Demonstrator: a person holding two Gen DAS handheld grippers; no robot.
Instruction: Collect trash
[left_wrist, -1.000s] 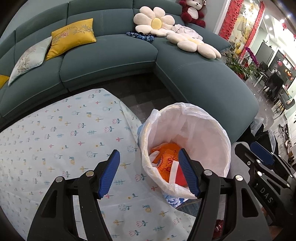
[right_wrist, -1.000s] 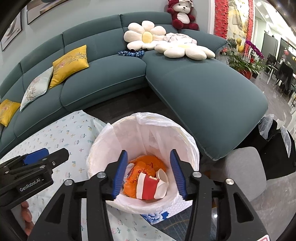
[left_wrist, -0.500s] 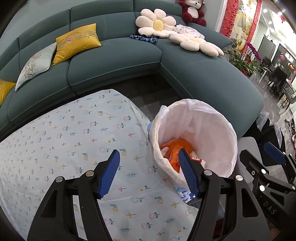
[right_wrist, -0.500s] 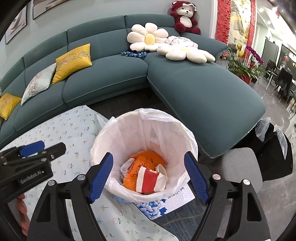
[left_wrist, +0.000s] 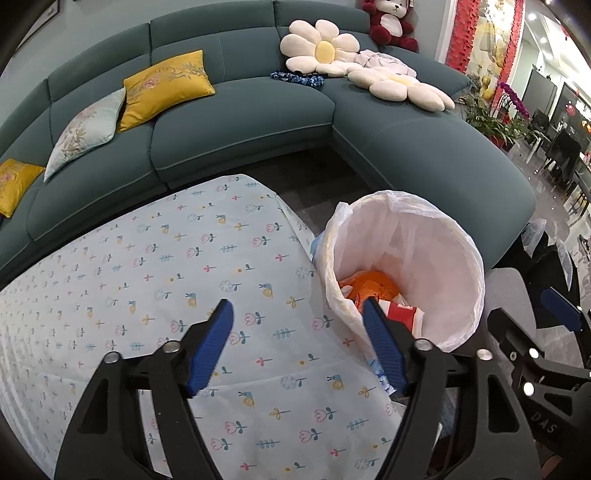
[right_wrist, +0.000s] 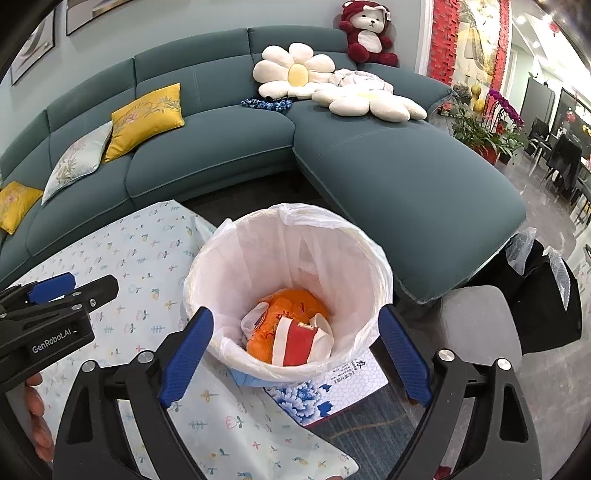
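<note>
Fingers first: my right gripper (right_wrist: 295, 354) is spread wide and empty above the near rim of the trash bin (right_wrist: 369, 258). My left gripper (left_wrist: 297, 341) is also open wide with nothing in it, over the right edge of the flower-print tablecloth (left_wrist: 147, 258), beside the bin.

Bin is lined with a white bag. At its bottom lie an orange wrapper (right_wrist: 291, 301) and a red-and-white carton (right_wrist: 299, 341), touching. Bin sits just off the cloth's right edge, on a blue-patterned box (right_wrist: 332, 387).

Grey stool (right_wrist: 476, 317) is just right of the bin, black bags (right_wrist: 546, 295) beyond it. Teal sofa (right_wrist: 221, 147) wraps behind, carrying yellow cushions (right_wrist: 146, 114), daisy pillows (right_wrist: 291, 74) and a red teddy bear (right_wrist: 365, 35).
</note>
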